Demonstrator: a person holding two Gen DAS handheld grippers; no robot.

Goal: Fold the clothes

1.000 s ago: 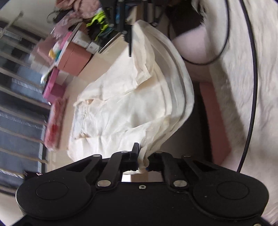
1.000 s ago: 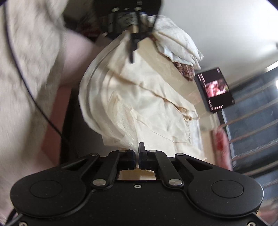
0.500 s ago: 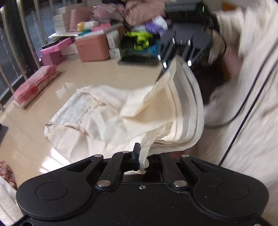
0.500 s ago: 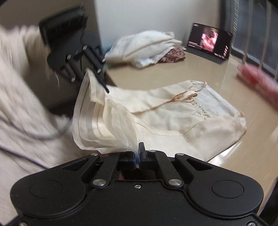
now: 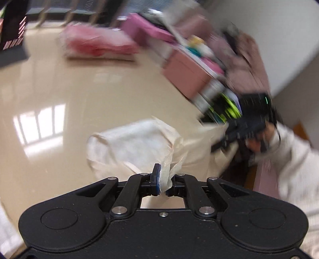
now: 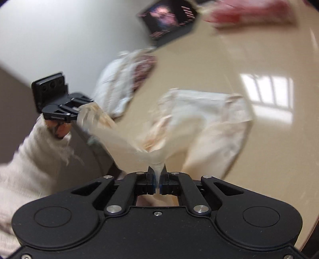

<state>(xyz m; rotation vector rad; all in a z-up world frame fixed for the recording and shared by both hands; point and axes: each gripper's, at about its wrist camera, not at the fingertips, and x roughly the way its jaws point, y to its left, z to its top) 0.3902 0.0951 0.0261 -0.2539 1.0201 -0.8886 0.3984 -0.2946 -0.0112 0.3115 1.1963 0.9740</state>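
A cream garment (image 5: pixel 139 143) lies partly on the glossy beige table (image 5: pixel 59 95), its near edge lifted. My left gripper (image 5: pixel 164 179) is shut on one bunched corner of it. My right gripper (image 6: pixel 157 179) is shut on another corner; the cloth (image 6: pixel 203 113) stretches from its jaws toward the table. In the left wrist view the right gripper (image 5: pixel 245 129) shows at the right, holding cloth. In the right wrist view the left gripper (image 6: pixel 75 111) shows at the left, holding cloth. Both views are motion-blurred.
Pink boxes (image 5: pixel 185 75) and mixed clutter stand along the table's far right. A red packet (image 5: pixel 95 45) and a dark tablet (image 6: pixel 169 18) lie at the back. A pile of folded pale clothes (image 6: pixel 119 79) sits by the wall.
Both grippers have swung forward over the table with the garment's corners, carrying its near edge toward the far part. The cloth now lies shorter and doubled on the table.
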